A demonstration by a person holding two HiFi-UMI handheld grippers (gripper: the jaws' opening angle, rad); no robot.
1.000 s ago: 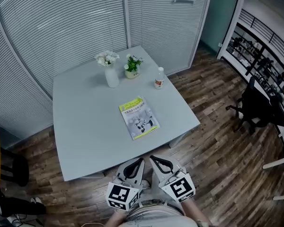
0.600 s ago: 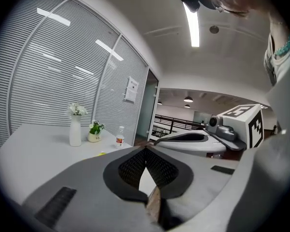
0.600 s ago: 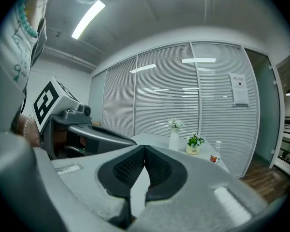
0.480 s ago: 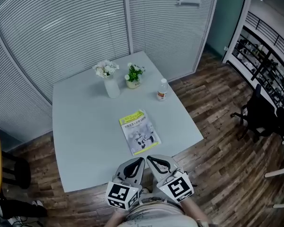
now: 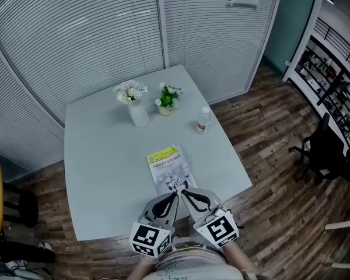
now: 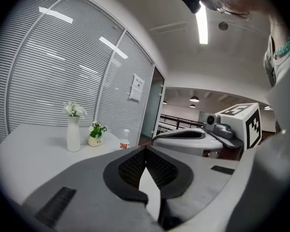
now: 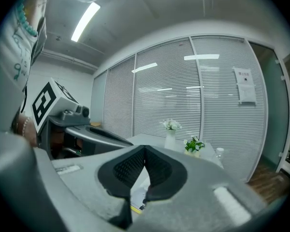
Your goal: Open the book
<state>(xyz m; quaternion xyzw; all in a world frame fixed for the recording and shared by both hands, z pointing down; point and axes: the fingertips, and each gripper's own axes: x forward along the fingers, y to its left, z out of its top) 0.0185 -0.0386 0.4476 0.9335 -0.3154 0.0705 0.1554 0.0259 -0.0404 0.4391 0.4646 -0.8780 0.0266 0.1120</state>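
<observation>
Head view and both tongs views of a person standing at the near edge of a square grey worktop (image 5: 99, 162). One book (image 5: 168, 168) lies closed and flat, cover up, in the near half of the worktop, a little right of centre, its yellow band at the far end. Its long axis runs near to far, with the far end swung slightly to the left. The left tongs (image 5: 175, 196) and right tongs (image 5: 184, 192) are held side by side at the near edge, pointing away from the person toward the book, which lies directly ahead of both. In the head view their tips overlap the book's near end; whether they touch it cannot be told. Both pairs of tongs are clenched tip to tip and carry nothing: the left tongs view shows only bare worktop behind the pads, and the right tongs view shows a strip of the book's cover below them. The two are about equally near; the right tongs stand closer to the book's near right corner, which is probably on the free-edge side, so the lift is likely to start there. Count: one book, two tongs, one white vase (image 5: 138, 113) of flowers, one potted plant (image 5: 167, 100), one bottle (image 5: 204, 121), all three standing well apart from the book along the far side.
</observation>
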